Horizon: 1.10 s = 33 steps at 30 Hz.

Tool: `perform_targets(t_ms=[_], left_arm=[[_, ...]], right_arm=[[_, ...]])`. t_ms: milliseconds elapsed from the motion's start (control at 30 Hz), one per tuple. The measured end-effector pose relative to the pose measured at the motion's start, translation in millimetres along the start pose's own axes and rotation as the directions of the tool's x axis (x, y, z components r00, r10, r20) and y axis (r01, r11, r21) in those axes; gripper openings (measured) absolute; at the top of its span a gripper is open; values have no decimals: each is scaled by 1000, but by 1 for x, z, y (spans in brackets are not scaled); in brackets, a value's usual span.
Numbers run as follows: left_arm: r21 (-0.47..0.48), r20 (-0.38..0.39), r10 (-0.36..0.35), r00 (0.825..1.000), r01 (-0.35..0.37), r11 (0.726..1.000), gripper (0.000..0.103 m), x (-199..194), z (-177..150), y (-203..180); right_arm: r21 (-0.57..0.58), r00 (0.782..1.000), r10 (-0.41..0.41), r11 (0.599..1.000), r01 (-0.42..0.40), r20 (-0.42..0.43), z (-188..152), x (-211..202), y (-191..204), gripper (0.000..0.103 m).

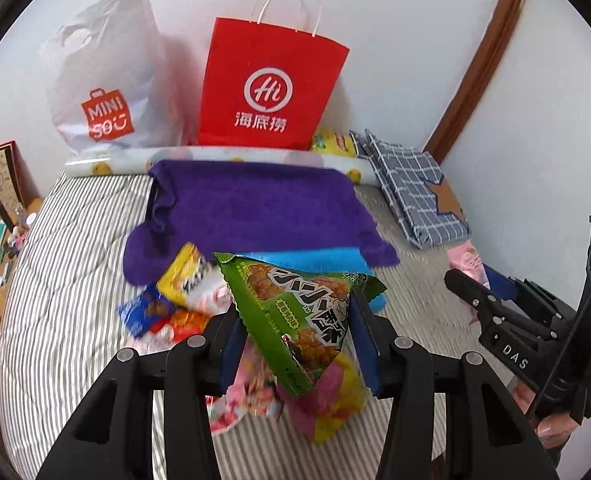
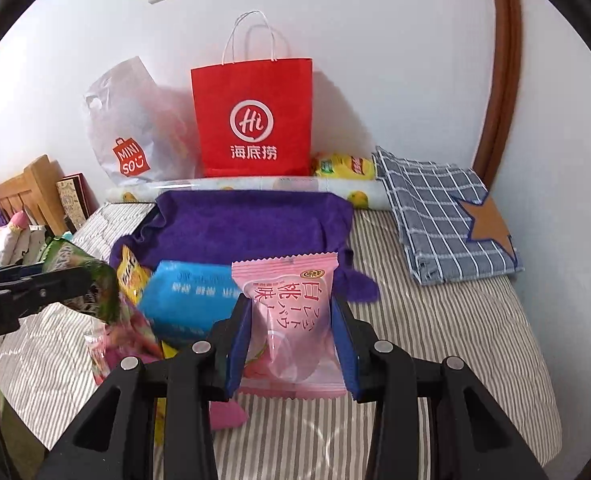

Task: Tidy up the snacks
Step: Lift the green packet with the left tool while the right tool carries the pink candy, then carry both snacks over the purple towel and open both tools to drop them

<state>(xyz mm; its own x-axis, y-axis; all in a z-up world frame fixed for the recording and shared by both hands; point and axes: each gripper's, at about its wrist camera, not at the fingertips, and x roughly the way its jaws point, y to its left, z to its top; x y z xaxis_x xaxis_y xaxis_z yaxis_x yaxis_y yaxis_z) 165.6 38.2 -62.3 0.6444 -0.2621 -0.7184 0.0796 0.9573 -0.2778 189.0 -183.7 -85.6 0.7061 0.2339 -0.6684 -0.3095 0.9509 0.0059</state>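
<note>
The striped bed (image 2: 435, 360) right of the snack pile (image 1: 183, 304) is open; the bags (image 2: 255, 120) block the far wall side.

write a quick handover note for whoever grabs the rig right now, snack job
Left gripper: shut on the green snack packet, lifted above the snack pile.
Right gripper: shut on the pink peach packet, held over the striped bed.
The pile sits at the front edge of the purple towel; a blue pack lies there too.
Red paper bag and white Miniso bag stand against the wall.
Done: two packets picked up. Left: place both, then sort the pile. The destination isn't visible.
</note>
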Motion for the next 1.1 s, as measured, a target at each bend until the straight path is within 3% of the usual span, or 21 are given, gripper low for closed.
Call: perform_targets(t_ms=[267, 767, 933, 1100], left_arm=[[-1, 21, 22, 1000, -22, 1000, 48, 13, 47, 8], [29, 53, 28, 998, -29, 999, 48, 46, 130, 19], [23, 41, 33, 999, -34, 999, 48, 69, 145, 31], [-9, -9, 26, 1000, -26, 1000, 48, 103, 150, 48]], right_arm=[[-8, 999, 31, 999, -31, -17, 39, 31, 5, 37], [6, 998, 57, 998, -58, 33, 120, 79, -8, 37], [16, 998, 47, 999, -48, 36, 125, 104, -19, 38], [33, 999, 37, 999, -36, -19, 115, 148, -31, 38]])
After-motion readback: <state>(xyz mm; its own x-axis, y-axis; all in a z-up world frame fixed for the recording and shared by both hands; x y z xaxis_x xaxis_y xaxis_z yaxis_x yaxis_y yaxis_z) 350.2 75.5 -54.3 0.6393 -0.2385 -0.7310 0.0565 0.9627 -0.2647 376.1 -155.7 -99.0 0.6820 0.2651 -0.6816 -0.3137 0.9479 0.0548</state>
